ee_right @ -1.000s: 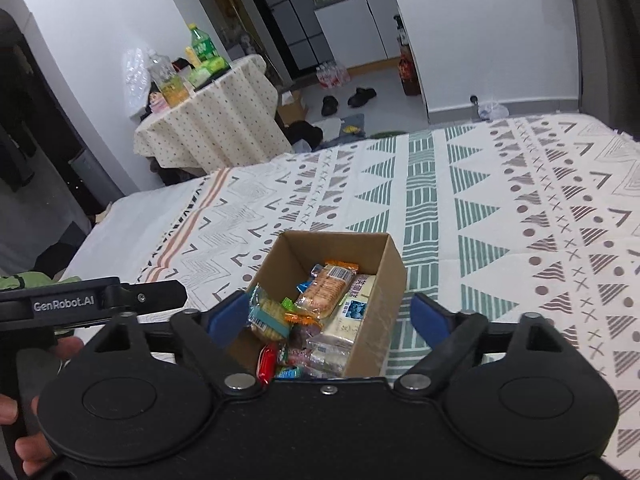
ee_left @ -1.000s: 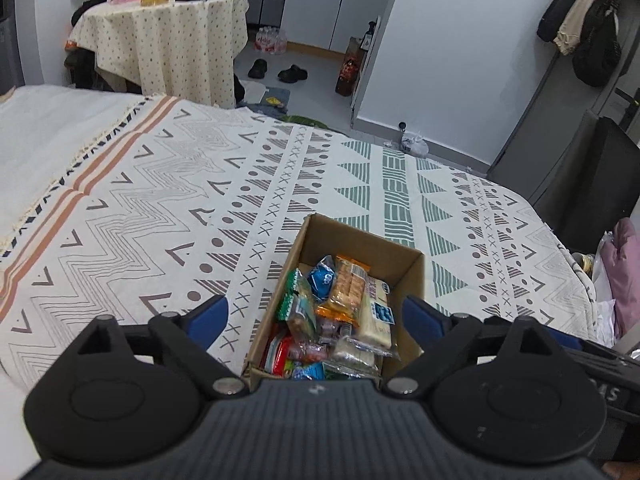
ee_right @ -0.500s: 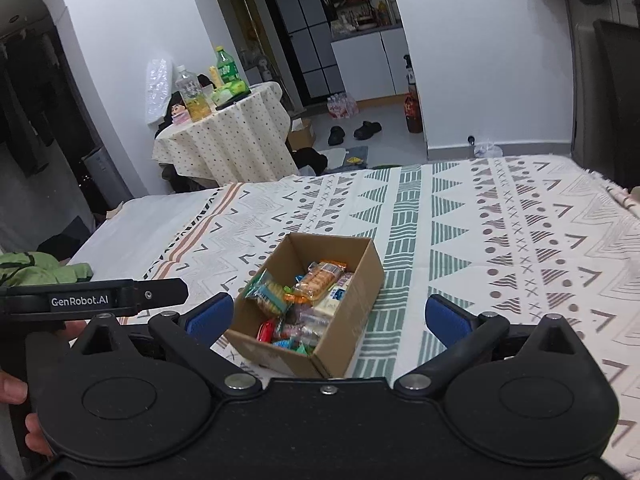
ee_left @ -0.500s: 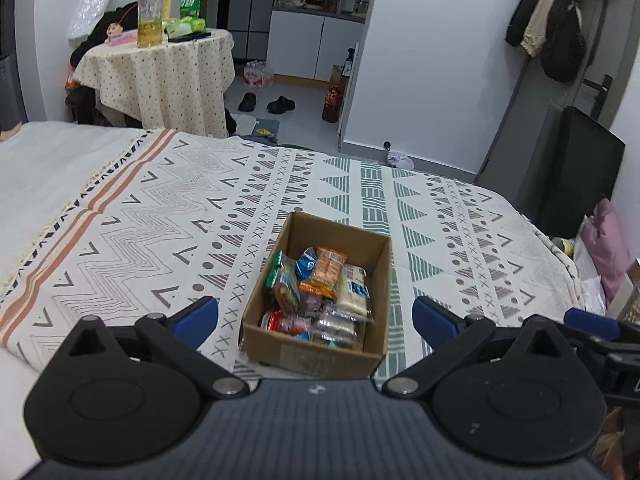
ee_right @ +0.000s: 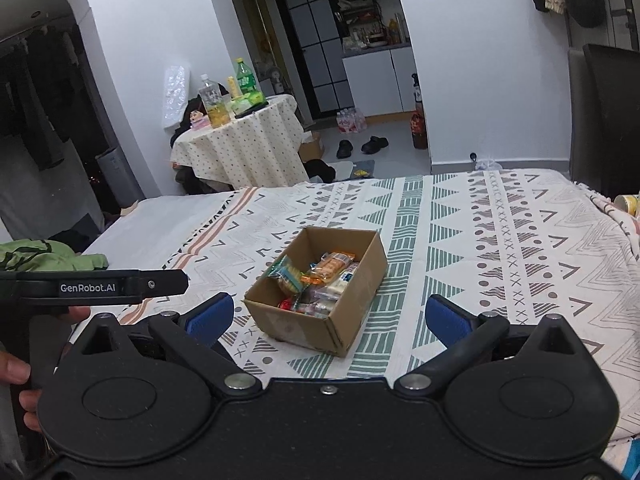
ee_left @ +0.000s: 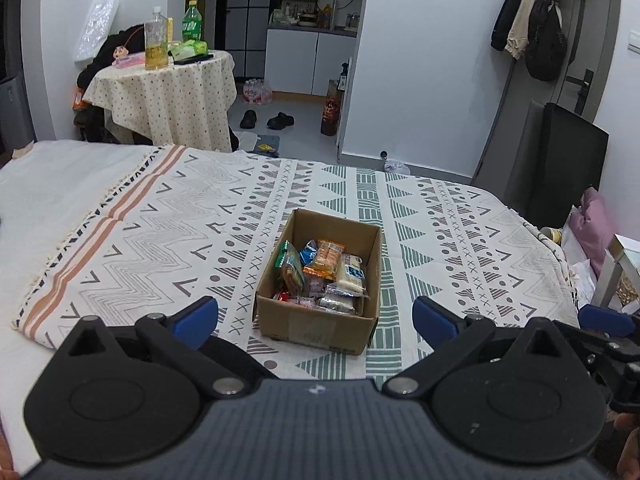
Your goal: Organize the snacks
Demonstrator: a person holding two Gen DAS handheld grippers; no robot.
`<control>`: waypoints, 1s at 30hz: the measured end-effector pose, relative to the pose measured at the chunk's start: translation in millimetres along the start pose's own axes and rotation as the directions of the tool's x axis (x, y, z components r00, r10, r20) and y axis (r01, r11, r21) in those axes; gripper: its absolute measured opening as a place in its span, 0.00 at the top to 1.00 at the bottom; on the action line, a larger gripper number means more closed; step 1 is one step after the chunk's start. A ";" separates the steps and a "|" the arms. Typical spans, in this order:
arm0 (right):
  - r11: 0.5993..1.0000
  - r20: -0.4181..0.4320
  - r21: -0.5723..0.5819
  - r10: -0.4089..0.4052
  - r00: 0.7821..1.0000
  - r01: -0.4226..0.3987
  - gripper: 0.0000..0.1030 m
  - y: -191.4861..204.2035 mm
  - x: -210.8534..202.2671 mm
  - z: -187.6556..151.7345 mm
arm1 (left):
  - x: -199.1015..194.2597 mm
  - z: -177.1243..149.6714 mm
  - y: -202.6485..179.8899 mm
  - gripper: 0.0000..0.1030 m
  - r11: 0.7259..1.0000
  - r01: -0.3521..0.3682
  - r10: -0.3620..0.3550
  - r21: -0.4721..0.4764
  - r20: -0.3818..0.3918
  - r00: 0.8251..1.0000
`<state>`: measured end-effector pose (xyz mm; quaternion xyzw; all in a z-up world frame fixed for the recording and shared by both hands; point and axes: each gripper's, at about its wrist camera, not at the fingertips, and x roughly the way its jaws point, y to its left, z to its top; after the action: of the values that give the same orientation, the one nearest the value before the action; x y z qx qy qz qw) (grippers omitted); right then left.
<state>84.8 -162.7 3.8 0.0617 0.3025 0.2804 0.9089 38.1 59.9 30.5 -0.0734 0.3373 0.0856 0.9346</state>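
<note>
An open cardboard box (ee_left: 318,330) (ee_right: 296,322) rests on the patterned bedspread (ee_left: 160,224) (ee_right: 500,240), filled with several wrapped snacks: an orange cracker pack (ee_left: 326,258) (ee_right: 330,266), a green packet (ee_left: 290,266) (ee_right: 286,274) and a white-and-blue pack (ee_left: 352,274). My left gripper (ee_left: 316,314) is open and hovers short of the box's near wall, holding nothing. My right gripper (ee_right: 328,314) is also open and empty, back from the box's near corner. The left gripper's body (ee_right: 100,287) and a hand (ee_right: 16,372) show at the right wrist view's left edge.
Beyond the bed stands a round table (ee_left: 160,92) (ee_right: 240,144) with bottles. Shoes (ee_left: 266,120) lie on the floor near a white wall corner. A dark chair (ee_left: 560,160) and pink bundle (ee_left: 592,220) sit at the bed's right side. Green cloth (ee_right: 44,256) lies left.
Both grippers have pulled back and up from the box, which now looks smaller and farther off. Both stay open and empty. The box and its snacks have not moved.
</note>
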 end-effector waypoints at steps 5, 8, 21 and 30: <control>1.000 0.021 -0.013 0.003 1.000 -0.003 0.00 4.3 -15.2 -2.0 | -11.6 -6.0 -0.2 0.00 1.000 0.008 -0.008 0.004 0.007 1.000; 1.000 0.023 -0.016 0.003 1.000 -0.003 0.00 5.1 -20.0 -4.2 | -17.8 -9.5 -0.9 0.00 1.000 0.005 -0.006 0.016 0.014 1.000; 1.000 0.023 -0.012 -0.001 1.000 0.001 0.00 5.2 -24.5 -9.6 | -27.2 -12.3 -2.4 0.00 1.000 0.006 -0.007 0.016 0.032 0.999; 1.000 0.023 -0.015 -0.007 1.000 0.007 0.00 7.2 -24.2 -7.8 | -29.6 -11.1 -2.1 0.00 1.000 0.008 -0.009 0.017 0.038 0.999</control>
<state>60.9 -170.3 12.0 0.0570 0.2900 0.2786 0.9138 9.2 52.5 41.2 -0.0653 0.3199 0.0802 0.9418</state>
